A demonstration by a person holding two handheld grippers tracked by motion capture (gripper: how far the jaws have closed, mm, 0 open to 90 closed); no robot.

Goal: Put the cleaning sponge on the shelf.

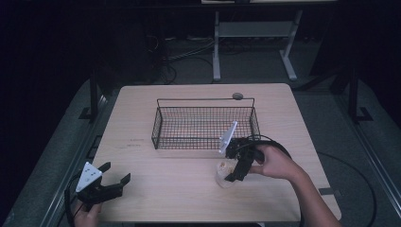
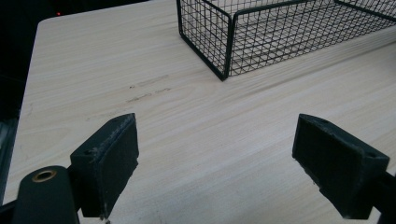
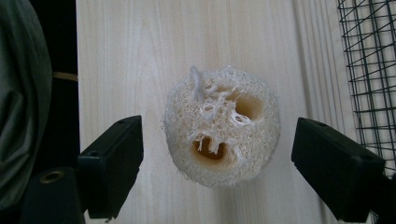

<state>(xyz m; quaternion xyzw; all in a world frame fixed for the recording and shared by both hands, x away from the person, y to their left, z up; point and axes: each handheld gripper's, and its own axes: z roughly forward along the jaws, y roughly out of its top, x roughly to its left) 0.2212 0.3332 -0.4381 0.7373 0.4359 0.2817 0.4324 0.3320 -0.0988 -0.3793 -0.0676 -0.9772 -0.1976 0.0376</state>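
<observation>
I work in a lab or test room, dim all round. A bare wooden table (image 1: 142, 189) stands on grey floor. Cables (image 1: 189, 54) and a white desk frame (image 1: 255, 33) lie behind.

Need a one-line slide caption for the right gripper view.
Open right gripper poised over a loofah piece on the wooden table, wire basket alongside.

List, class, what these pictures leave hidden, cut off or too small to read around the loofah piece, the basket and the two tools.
- Loofah piece: its underside, hidden by its own body in the right gripper view; in the high view the right tool covers part of it.
- Wire basket: far end cut off by the left gripper view's edge.
- Small round thing on the table behind the basket: too small to identify, high view.
- Left tool: its hand cut off by the bottom edge.
</observation>
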